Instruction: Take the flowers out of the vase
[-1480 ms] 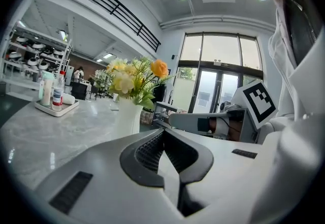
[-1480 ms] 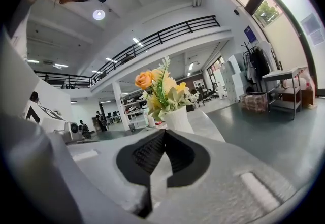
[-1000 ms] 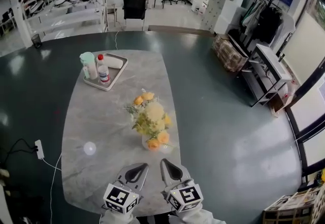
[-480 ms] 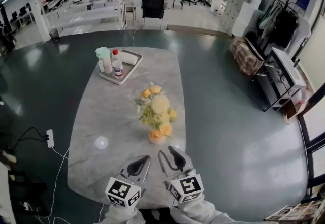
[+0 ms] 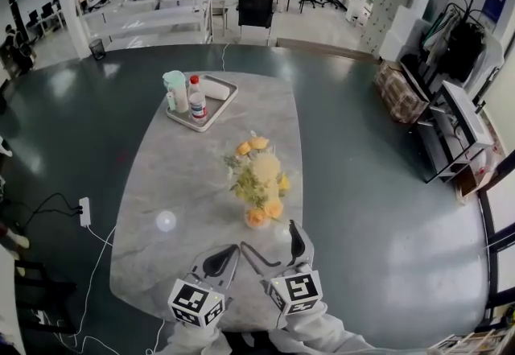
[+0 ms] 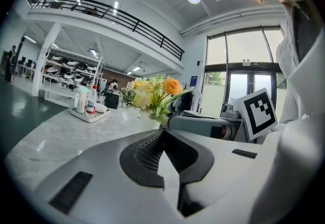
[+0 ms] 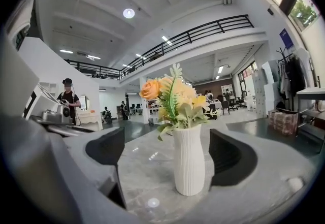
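Hardly begun. Flowers (image 5: 259, 176) all upright in the white ribbed vase (image 7: 189, 159), none lifted out. Right gripper (image 5: 269, 238) just short of the vase on the near side, claw just opened wide, the vase framed between the two pads with no contact on either side. Left gripper (image 5: 232, 250) alongside, a little farther from the vase, claw pressed together on nothing. Left to do, judging from this: reach above the vase's mouth to the stems, pinch them, draw the bunch straight up and clear, perhaps steadying the vase meanwhile, then lay it on the table (image 5: 161, 176) beside the vase.
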{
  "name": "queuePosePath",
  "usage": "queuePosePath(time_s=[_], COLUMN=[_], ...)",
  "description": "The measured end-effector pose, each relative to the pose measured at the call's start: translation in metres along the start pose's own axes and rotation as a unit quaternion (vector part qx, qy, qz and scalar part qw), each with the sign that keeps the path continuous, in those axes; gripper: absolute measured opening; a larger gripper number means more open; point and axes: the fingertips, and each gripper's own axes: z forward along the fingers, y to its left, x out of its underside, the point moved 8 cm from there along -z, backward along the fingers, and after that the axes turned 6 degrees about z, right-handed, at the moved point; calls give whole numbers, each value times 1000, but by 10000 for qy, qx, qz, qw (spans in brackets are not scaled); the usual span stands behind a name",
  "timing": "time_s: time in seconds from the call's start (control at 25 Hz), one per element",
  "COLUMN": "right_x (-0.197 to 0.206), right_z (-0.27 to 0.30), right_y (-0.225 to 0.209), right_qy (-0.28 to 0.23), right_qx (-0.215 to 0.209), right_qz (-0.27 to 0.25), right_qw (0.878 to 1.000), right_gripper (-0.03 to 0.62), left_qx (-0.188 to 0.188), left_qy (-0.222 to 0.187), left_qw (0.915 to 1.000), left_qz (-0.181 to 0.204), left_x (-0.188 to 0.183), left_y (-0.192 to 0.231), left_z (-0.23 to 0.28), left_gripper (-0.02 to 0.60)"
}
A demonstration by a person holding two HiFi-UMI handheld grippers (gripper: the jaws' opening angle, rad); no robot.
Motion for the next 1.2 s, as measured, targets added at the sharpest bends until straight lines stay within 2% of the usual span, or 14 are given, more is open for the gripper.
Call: queuePosePath(time_s=[0.16, 0.44, 0.72, 1.2], right_x=[-1, -8, -9, -11], right_z=[15, 38, 57, 85], right_y=[-4, -11, -19, -28], right_qy=[92, -4, -151, -247], right_qx=[-69, 112, 204, 364], right_qz=[-104, -290, -516, -563], right_qw=[9999, 9995, 9983, 9974], right_gripper=[517, 517, 517, 517], left_qx=[-81, -267, -316, -334], left_qy=[5, -33, -85, -130], left_qw=[10000, 9996, 9995, 9994], left_qz=[-29, -72, 13, 29], left_x=[-1, -5, -4, -4], left_y=[13, 36, 55, 76], left_z=[7, 18, 34, 51], left_gripper=[2, 2, 2, 2])
